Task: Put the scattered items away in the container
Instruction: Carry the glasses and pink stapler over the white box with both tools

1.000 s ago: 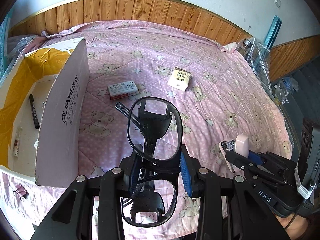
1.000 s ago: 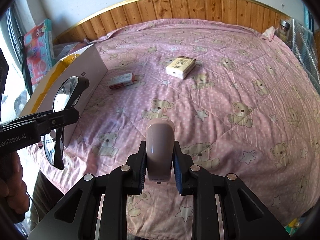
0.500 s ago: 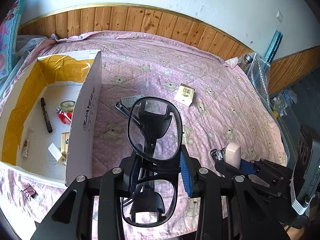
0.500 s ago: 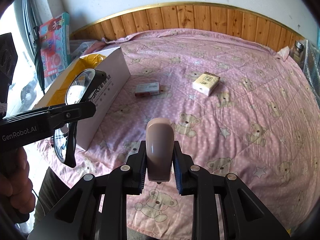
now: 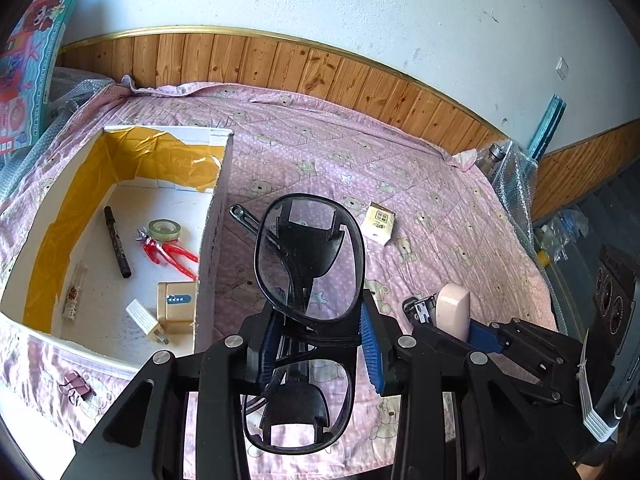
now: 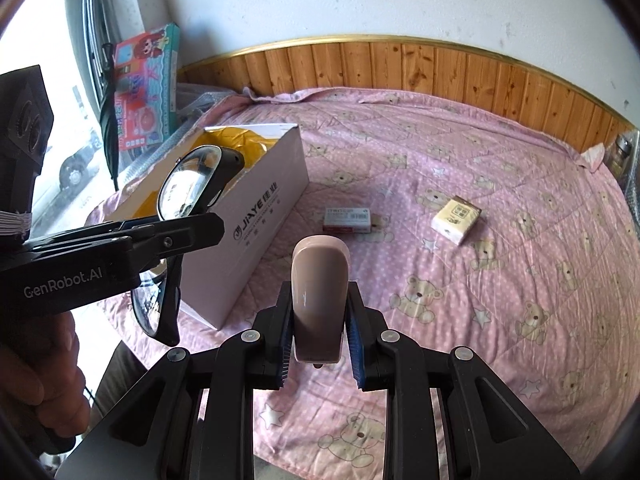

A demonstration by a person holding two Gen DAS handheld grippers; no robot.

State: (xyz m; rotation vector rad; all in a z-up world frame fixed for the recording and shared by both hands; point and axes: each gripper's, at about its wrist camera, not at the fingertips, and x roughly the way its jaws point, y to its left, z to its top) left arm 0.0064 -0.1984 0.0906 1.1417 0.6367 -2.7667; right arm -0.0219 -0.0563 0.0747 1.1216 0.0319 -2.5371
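Pink teddy-bear bedspread (image 6: 500, 184) under everything, wood panelling behind. Far left we've got the white cardboard box (image 5: 214, 240) lying open on the bed, with a black marker (image 5: 117, 242), tape roll (image 5: 164, 229), red pliers (image 5: 170, 254) and a gold tin (image 5: 176, 306) already inside. Our left tongs (image 5: 318, 344) are clamped on black-framed glasses (image 5: 310, 256), held up in the air just right of the box wall. Our right tongs (image 6: 318, 336) are squeezing a pinkish stapler (image 6: 318, 300), also off the bed. Loose on the bedspread sit a small red-and-white box (image 6: 347, 220) and, further right, a cream packet (image 6: 456, 219).
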